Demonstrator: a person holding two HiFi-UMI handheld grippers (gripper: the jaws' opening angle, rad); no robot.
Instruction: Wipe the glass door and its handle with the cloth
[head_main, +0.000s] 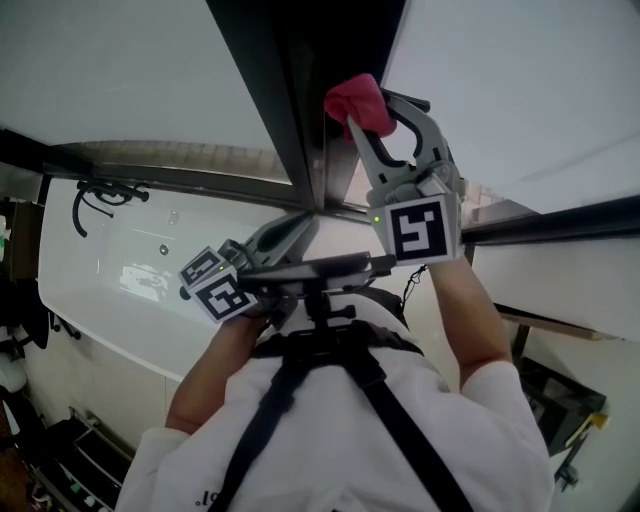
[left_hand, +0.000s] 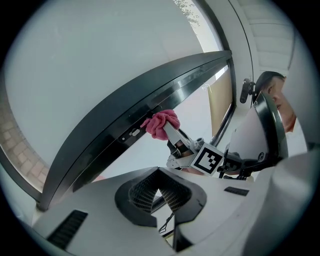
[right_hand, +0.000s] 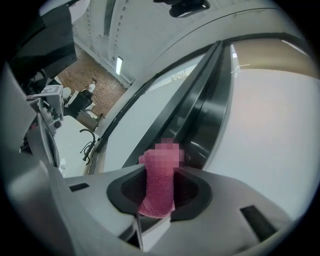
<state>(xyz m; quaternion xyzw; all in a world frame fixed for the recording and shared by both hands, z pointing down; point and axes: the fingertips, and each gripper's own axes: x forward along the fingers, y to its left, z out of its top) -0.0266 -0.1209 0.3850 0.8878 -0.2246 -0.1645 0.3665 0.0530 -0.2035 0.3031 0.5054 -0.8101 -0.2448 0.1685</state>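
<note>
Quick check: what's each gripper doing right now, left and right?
Left gripper: shut, nothing between its jaws.
Right gripper: shut on the pink cloth, at the dark door frame.

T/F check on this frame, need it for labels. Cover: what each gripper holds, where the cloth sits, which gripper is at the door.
1. The right gripper is shut on the pink cloth. True.
2. The left gripper holds a second cloth. False: its jaws are together with nothing between them.
3. The pink cloth is up against the dark door frame. True.
4. Both grippers are at the door. False: only the right gripper reaches it. The left gripper is held back, off the door.
</note>
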